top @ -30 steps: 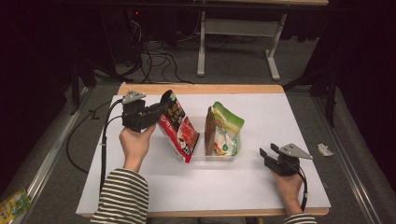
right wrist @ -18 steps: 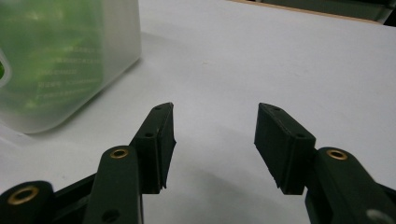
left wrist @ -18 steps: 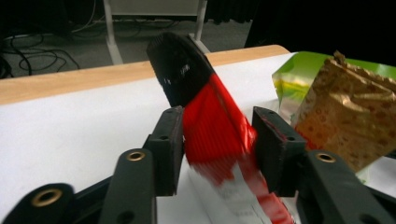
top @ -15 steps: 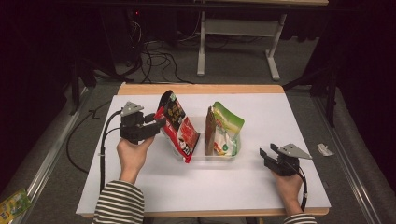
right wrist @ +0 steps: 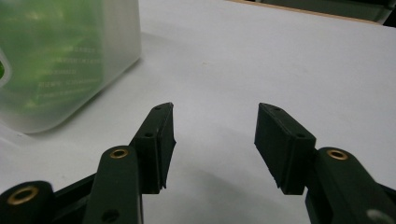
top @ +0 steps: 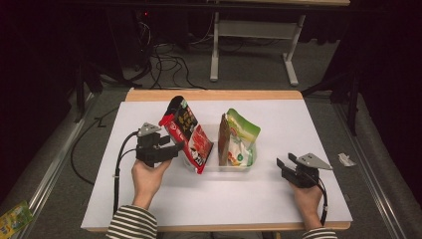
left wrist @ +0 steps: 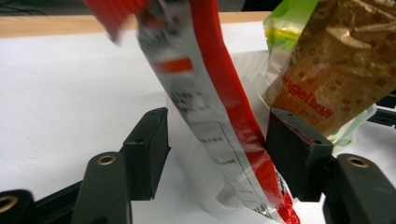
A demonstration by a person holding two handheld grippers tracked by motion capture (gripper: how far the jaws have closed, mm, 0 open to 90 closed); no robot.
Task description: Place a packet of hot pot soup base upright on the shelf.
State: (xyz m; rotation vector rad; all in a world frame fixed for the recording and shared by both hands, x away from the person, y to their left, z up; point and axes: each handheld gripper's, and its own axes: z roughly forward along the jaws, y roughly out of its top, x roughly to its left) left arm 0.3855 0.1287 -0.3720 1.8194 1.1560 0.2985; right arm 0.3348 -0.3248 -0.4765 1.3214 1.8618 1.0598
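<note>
The left tongs (left wrist: 215, 140) are just opening wide around the red packet (top: 186, 133), leaving it leaning in the clear bin (top: 249, 164); the right tongs (right wrist: 215, 140) are waiting open and empty on the worktop (top: 298, 119).

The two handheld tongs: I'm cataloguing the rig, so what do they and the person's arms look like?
Both the left tongs and the right tongs are black, each with two flat, blocky jaws, brass-coloured rivets at the pivots and a grey three-cornered plate on top. A black cable trails from each. The person wears sleeves striped black and white.
</note>
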